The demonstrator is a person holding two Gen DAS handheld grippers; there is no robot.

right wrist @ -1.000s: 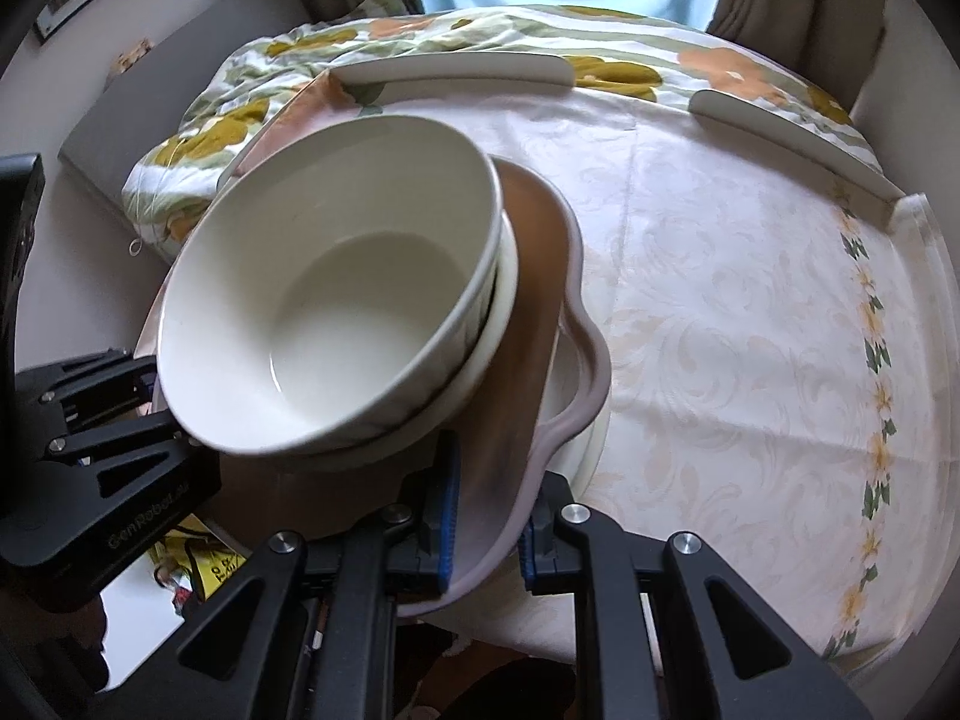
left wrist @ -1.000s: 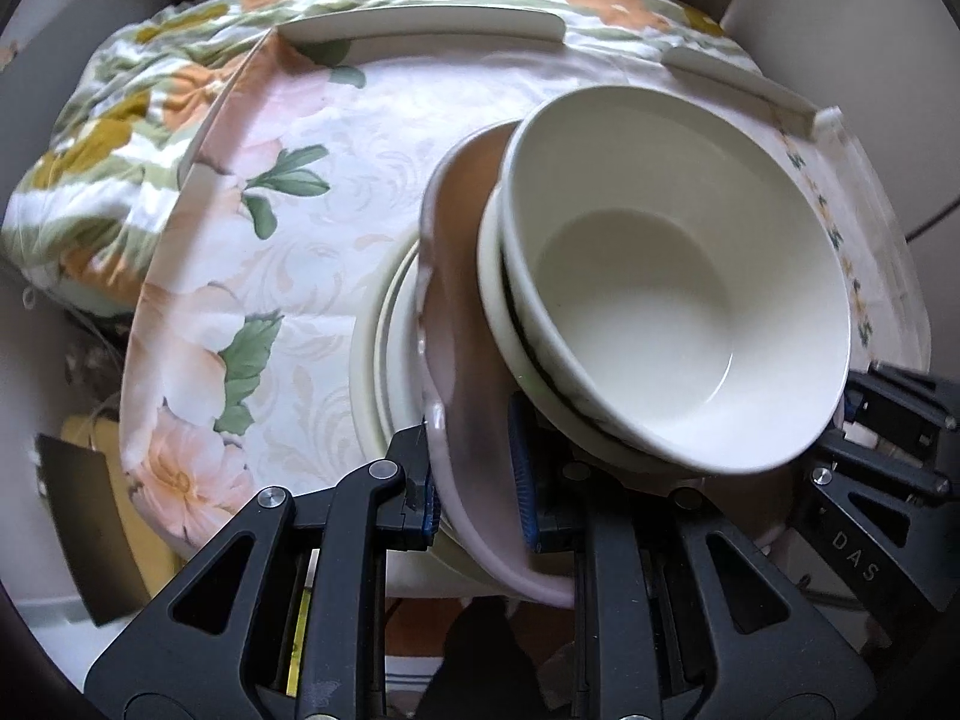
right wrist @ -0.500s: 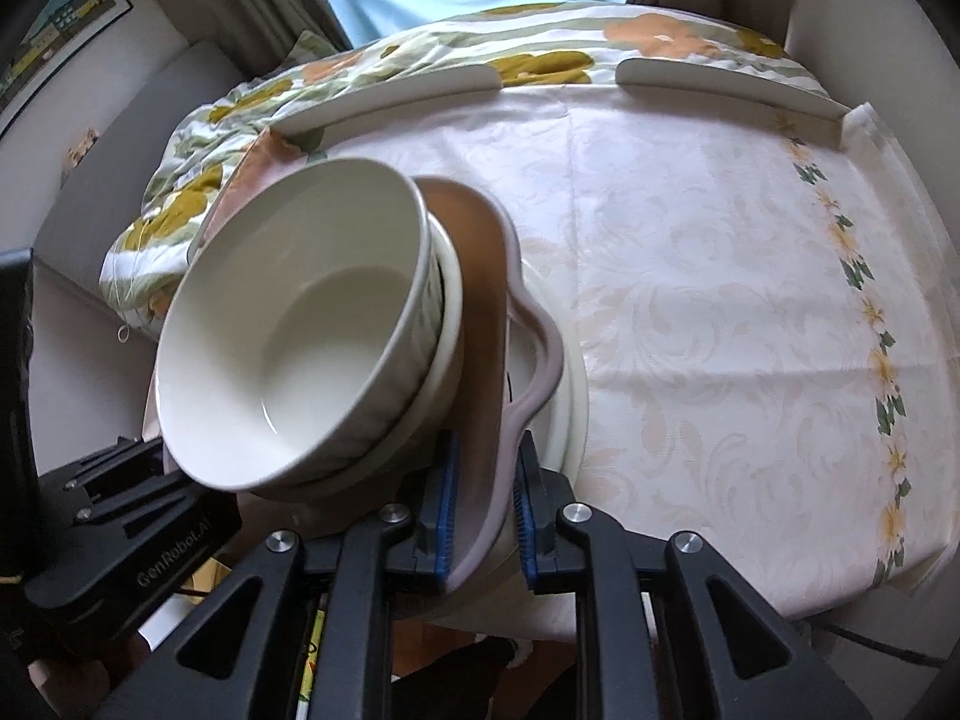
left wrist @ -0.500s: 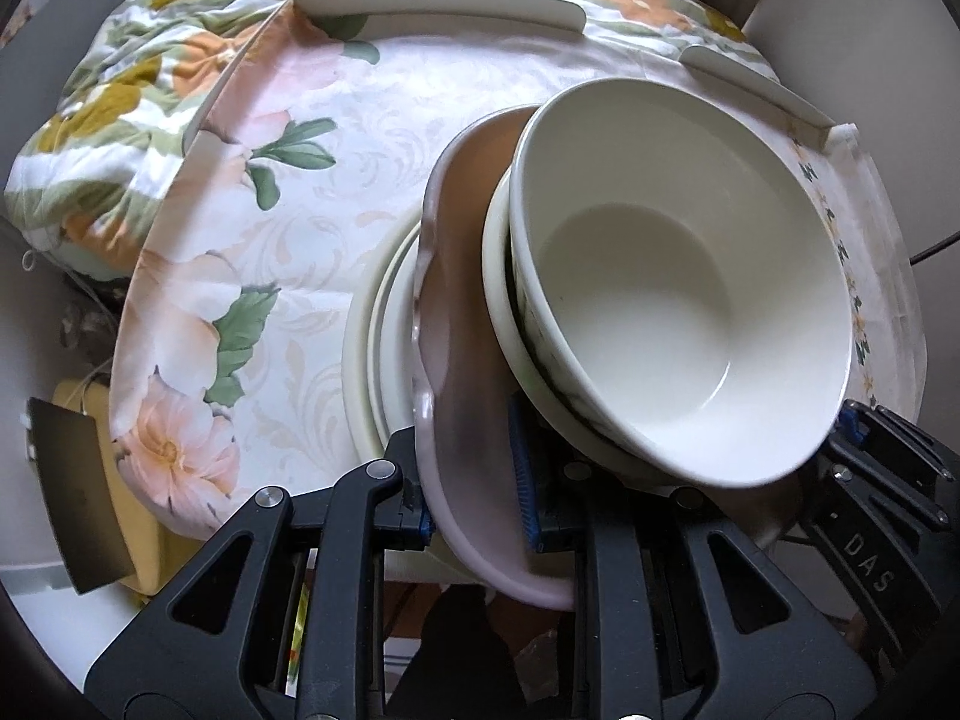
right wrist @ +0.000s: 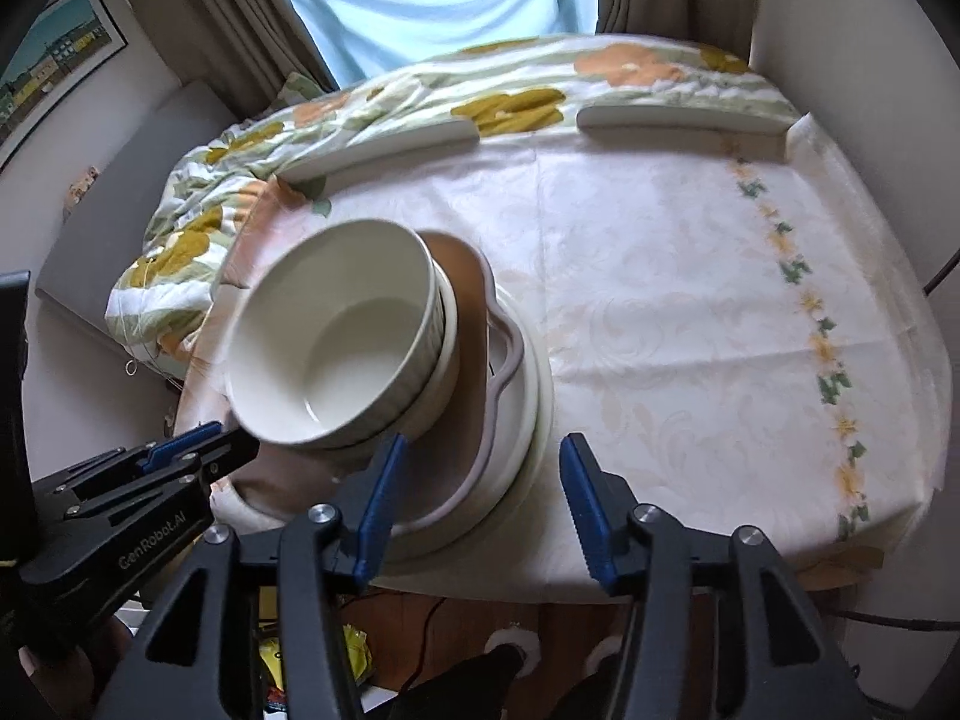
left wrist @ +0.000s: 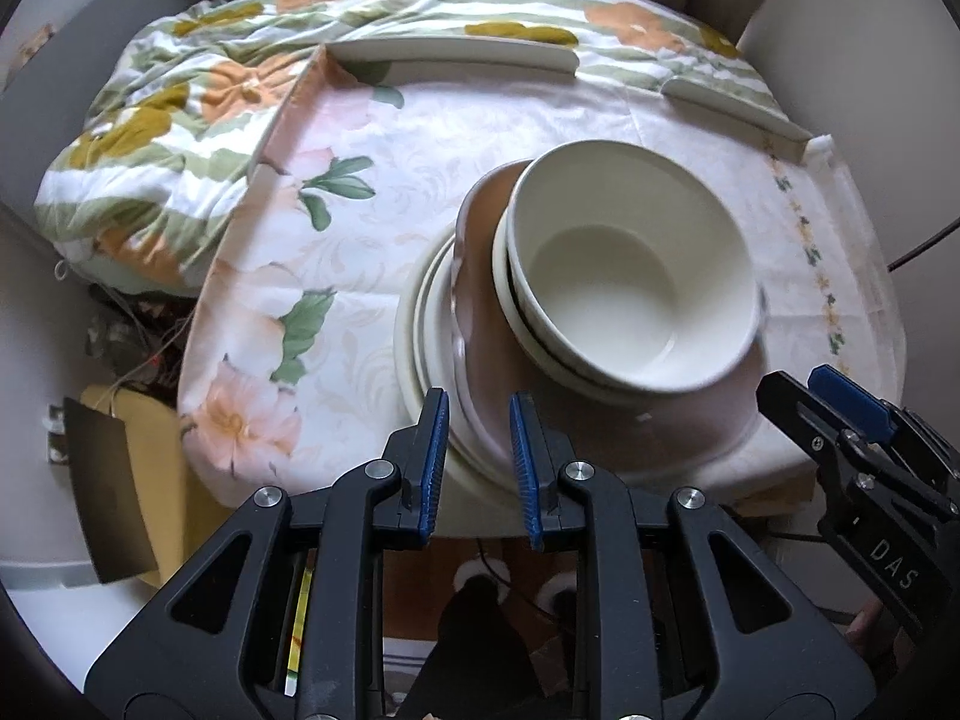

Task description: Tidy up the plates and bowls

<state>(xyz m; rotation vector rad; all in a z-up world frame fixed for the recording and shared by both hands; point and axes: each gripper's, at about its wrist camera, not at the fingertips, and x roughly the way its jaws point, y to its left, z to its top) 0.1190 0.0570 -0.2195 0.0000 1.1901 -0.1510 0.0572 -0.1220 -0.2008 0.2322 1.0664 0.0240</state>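
Observation:
A ribbed white bowl (left wrist: 630,276) (right wrist: 336,336) sits in a shallower white bowl (left wrist: 540,354). Both rest on a pink-brown plate with a wavy rim (left wrist: 480,240) (right wrist: 474,312), which lies on white plates (left wrist: 420,324) (right wrist: 534,384). This stack stands at the near edge of the cloth-covered table (left wrist: 360,228) (right wrist: 690,300). My left gripper (left wrist: 477,462) hovers just short of the stack's rim, its jaws narrow with nothing between the pads. My right gripper (right wrist: 486,498) is opening. The stack's rim shows through its wide gap, untouched by the pads.
Two white curved rails (left wrist: 450,57) (right wrist: 678,120) lie along the table's far edge. A flowered quilt (left wrist: 150,120) is heaped beyond and to the left. Below the near edge are the floor, a yellow object (left wrist: 138,420) and a person's slippers (left wrist: 480,576).
Both grippers have risen and drawn back from the stack. The right jaws have spread wide and let go of the pink plate. The plate no longer lies between the left pads.

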